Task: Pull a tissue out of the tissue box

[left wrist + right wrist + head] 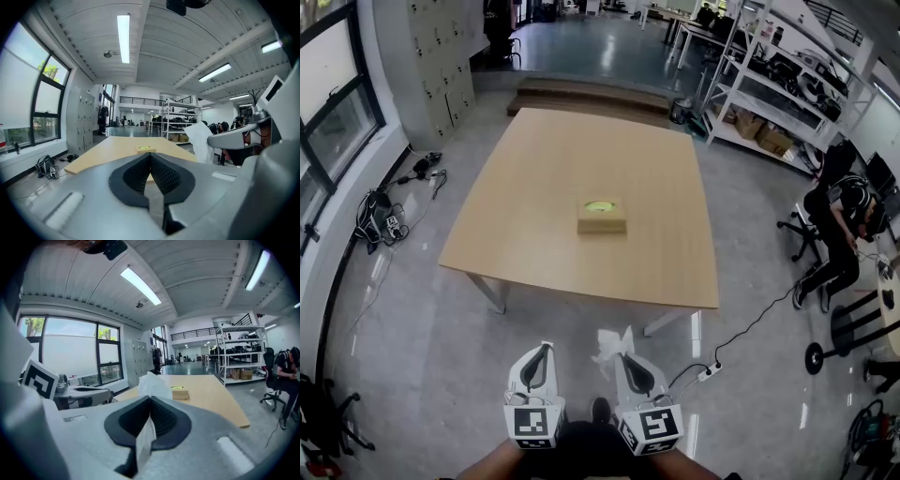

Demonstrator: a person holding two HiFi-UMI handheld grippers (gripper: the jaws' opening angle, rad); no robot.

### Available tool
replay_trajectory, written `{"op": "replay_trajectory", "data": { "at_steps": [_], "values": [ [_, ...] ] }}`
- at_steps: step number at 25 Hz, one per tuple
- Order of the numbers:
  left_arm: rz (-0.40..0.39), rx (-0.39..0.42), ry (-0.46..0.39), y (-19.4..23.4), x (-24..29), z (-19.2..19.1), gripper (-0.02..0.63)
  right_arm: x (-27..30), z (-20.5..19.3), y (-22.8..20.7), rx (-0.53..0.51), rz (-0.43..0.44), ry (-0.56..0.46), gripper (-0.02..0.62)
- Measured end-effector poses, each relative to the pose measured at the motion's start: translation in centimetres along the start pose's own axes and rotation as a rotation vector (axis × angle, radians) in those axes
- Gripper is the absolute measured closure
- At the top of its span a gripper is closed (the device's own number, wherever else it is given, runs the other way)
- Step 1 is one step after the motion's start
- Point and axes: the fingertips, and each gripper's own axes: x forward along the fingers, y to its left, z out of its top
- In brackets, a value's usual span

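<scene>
A tan tissue box (pixel 601 216) with a green-rimmed opening sits near the middle of the wooden table (pixel 534 216), far ahead of both grippers. My right gripper (pixel 624 357) hangs over the floor in front of the table, shut on a white tissue (pixel 611 344) that sticks up past its tips. In the right gripper view the tissue (pixel 152 385) is pinched between the dark pads (pixel 164 420), with the box (pixel 179 393) beyond. My left gripper (pixel 546 349) is beside it, shut and empty (pixel 150 155); from there the tissue (pixel 204 140) and box (pixel 144 149) also show.
A power strip with a black cable (pixel 707 373) lies on the floor to the right of the grippers. A seated person (pixel 840 225) and chairs are at the right, metal shelves (pixel 787 84) at the back right, and a cable bundle (pixel 382 217) at the left wall.
</scene>
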Motion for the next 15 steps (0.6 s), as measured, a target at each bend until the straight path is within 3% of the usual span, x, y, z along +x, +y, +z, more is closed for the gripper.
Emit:
{"op": "replay_trajectory", "data": {
  "at_steps": [15],
  "values": [
    [0.008, 0.015, 0.024, -3.9, -0.8, -0.4, 0.588, -3.0, -2.8, -2.2, 0.008, -0.003, 0.021, 0.598]
  ]
}}
